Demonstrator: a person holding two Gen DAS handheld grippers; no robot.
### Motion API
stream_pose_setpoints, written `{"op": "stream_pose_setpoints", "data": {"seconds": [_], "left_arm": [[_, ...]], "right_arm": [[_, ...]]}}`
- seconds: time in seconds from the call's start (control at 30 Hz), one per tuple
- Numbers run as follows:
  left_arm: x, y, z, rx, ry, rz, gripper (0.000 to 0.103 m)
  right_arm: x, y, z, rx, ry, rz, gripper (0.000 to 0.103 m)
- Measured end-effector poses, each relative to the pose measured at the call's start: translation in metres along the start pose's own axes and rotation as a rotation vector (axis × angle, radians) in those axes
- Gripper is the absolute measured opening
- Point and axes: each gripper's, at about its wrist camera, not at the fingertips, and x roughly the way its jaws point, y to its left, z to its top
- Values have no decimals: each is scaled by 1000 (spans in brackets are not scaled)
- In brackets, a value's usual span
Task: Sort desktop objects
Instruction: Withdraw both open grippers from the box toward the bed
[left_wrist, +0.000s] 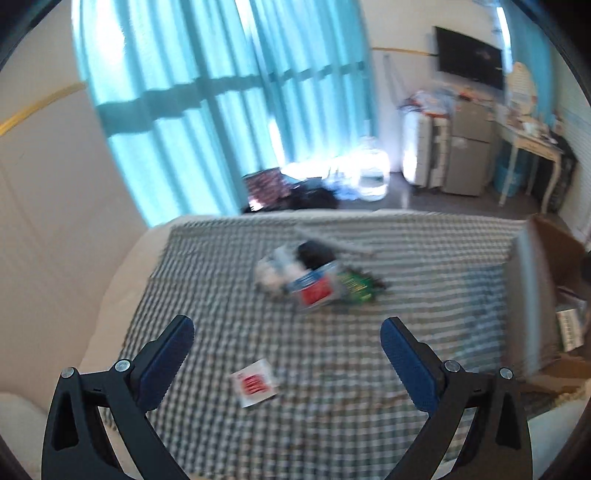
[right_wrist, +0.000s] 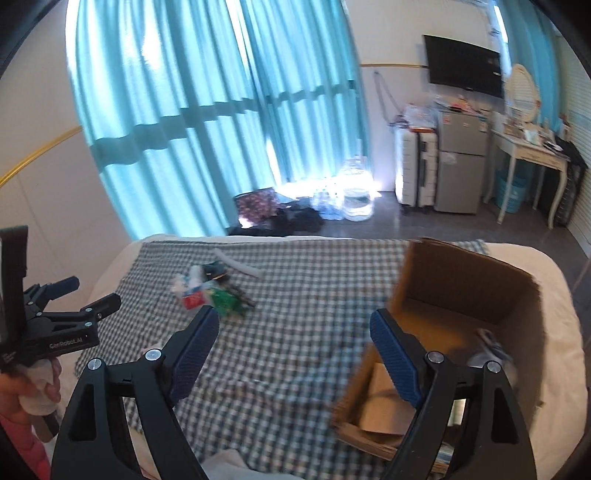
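left gripper (left_wrist: 286, 334): black angular arms with silver screws and ribbed blue pads, spread wide with nothing between them, hovering over the cloth. From the right wrist view it shows side-on (right_wrist: 90, 295), held in a hand (right_wrist: 27, 387), and the body reads "GenRobot.AI".
right gripper (right_wrist: 291, 328): same black frame and blue textured pads, also wide apart and holding nothing, sitting between the pile and the box.
checked cloth (left_wrist: 332, 369): soft green-and-white gingham spread over a cream bed.
pile of objects (left_wrist: 317, 280): the stuff to sort, clumped mid-cloth, kinda blurry. There's a crinkly white wrapper, something black and rounded, a clear packet with a red-and-blue label, and a green packet. The writing is too smeared to read.
small sachet (left_wrist: 255, 383): flat white square with red print, lying alone on the cloth near the left gripper, well apart from the pile. Text not legible. Only the left wrist view shows it.
white tube (right_wrist: 238, 266): pale cylinder lying just behind the pile.
cardboard box (right_wrist: 472, 295): brown corrugated, open top, flaps up, on the right side of the bed. The right wrist view looks inside, with some bits at the bottom that are hard to make out. The left view only catches its edge.
background: teal pleated curtains (right_wrist: 207, 110), wall TV (right_wrist: 463, 70), silver mini fridge (right_wrist: 461, 162).
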Motion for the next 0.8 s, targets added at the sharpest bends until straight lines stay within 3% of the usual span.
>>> {"op": "stream_pose_setpoints", "data": {"seconds": [0.1,0.23,0.37,0.43,0.47,0.5,0.67,0.8], "left_arm": [[36,24,-27,-59,59,50,103],[89,36,-68,-142,131,51,103],[127,38,-90,-200,181,65,103],[135,42,-91,-248,184,90,103],[137,44,-91,-277,171,87,103],[141,47,-89,-309,159,74,103],[164,51,-95,-356,220,68,103],[182,55,-110,-369,278,99,103]], "right_arm": [[37,31,-1,-21,-1,67,84],[97,62,-4,-46,-5,106,84],[165,77,-9,-84,76,92,84],[195,75,-10,-82,140,89,77],[209,74,-9,-75,170,94,66],[221,71,-10,-67,187,100,62],[283,68,-10,-112,245,82,50],[312,75,-11,-156,255,108,48]]}}
